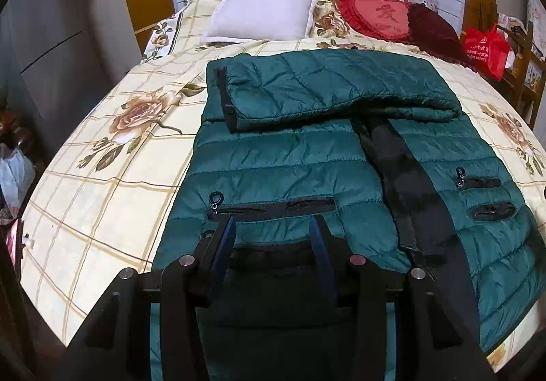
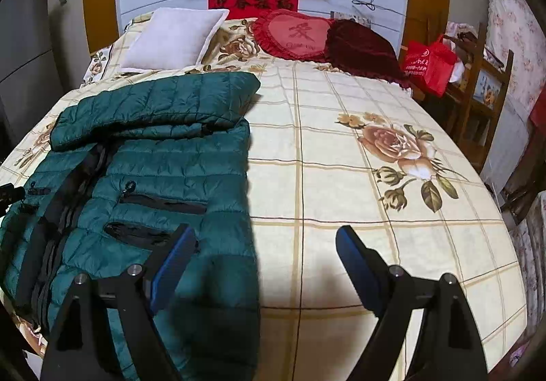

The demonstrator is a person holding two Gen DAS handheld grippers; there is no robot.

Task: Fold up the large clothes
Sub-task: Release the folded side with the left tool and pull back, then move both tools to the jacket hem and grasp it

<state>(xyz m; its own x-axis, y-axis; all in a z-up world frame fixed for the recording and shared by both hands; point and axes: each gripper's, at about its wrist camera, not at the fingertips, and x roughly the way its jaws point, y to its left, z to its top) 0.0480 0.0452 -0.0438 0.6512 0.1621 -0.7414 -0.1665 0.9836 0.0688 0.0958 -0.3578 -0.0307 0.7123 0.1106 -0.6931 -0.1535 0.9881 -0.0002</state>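
Observation:
A dark green quilted puffer jacket (image 1: 290, 156) lies front up on the floral bedspread (image 1: 102, 196), with a sleeve (image 1: 324, 87) folded across its chest. It also shows in the right wrist view (image 2: 163, 169), at the left. My left gripper (image 1: 274, 227) hovers over the jacket's lower hem, jaws partly open, with fabric between the fingers; I cannot tell whether it grips it. My right gripper (image 2: 266, 241) is wide open over the jacket's right edge, its left finger above the fabric and its right finger above the bedspread (image 2: 341, 176).
A white pillow (image 1: 262, 9), a red heart cushion (image 1: 375, 16) and a dark red cushion (image 1: 430, 26) lie at the bed's head. A red bag (image 2: 430, 63) sits on a wooden chair at the right. A grey cabinet (image 1: 44, 40) stands left.

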